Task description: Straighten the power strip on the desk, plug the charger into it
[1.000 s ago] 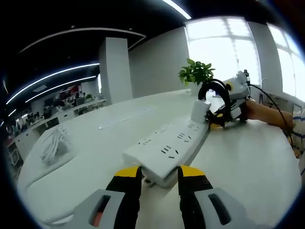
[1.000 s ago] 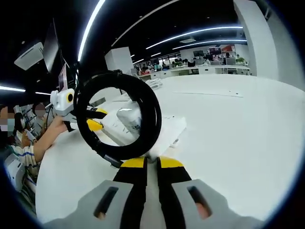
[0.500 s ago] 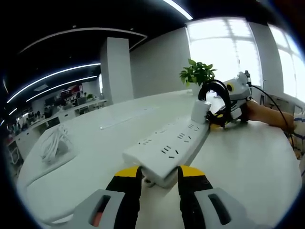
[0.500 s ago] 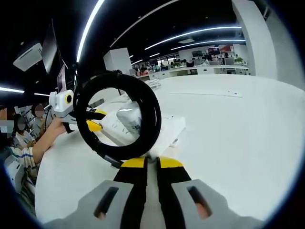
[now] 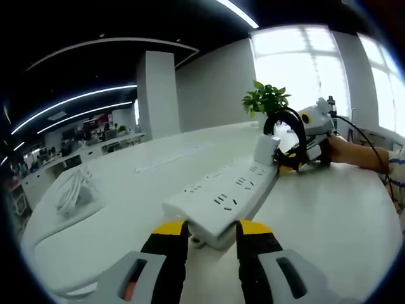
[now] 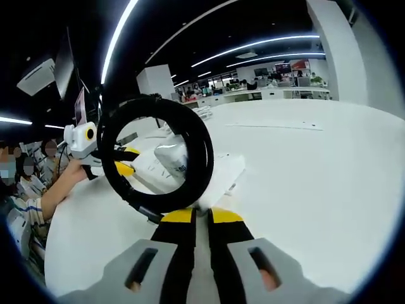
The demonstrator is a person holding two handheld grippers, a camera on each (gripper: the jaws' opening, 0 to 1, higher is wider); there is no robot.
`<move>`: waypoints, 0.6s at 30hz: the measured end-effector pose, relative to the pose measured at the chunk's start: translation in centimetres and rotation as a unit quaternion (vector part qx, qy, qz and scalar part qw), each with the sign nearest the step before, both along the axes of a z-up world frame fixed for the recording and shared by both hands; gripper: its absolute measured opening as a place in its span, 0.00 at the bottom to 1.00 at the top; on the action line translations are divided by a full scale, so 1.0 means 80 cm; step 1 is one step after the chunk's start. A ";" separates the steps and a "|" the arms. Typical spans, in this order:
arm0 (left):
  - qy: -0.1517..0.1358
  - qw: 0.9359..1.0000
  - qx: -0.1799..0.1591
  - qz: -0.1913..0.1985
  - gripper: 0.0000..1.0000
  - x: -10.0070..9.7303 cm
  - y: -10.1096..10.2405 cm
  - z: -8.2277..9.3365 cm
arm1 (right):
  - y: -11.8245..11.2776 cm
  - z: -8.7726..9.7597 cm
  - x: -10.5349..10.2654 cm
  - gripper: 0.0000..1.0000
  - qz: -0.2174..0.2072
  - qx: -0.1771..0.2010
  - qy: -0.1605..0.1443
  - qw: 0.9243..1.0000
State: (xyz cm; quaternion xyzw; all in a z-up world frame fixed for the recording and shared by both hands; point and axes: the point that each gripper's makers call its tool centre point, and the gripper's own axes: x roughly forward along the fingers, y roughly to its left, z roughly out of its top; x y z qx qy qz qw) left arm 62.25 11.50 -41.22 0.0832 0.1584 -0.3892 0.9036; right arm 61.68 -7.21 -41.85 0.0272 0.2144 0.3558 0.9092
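Note:
A long white power strip (image 5: 228,193) lies on the white desk (image 5: 329,215), running away from me. Its near end sits between the jaws of my left gripper (image 5: 212,227), which grip it. A white charger (image 5: 266,147) stands on the strip's far end, touching the sockets. Its black cable (image 5: 286,123) curls in a loop. My right gripper (image 5: 290,163) is behind that end. In the right gripper view, my right gripper (image 6: 201,215) is shut on the bottom of the black cable (image 6: 201,149) loop. Through the loop I see the charger (image 6: 172,158), the strip (image 6: 218,176) and my left gripper (image 6: 126,160).
A potted plant (image 5: 266,98) stands behind the strip's far end. A bundle of white cable (image 5: 73,190) lies at the desk's left side. A person's hand (image 5: 354,152) holds the right gripper. People sit to the left of the desk (image 6: 304,177) in the right gripper view.

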 end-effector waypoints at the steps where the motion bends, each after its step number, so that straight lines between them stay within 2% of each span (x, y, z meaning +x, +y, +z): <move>1: 0.000 1.000 0.000 0.000 0.29 0.000 0.000 0.000 | 0.000 0.000 0.001 0.06 0.000 0.001 0.001 1.000; 18: -0.005 1.000 -0.003 0.011 0.29 0.009 0.001 0.001 | -0.002 0.001 0.014 0.06 -0.006 0.008 0.005 1.000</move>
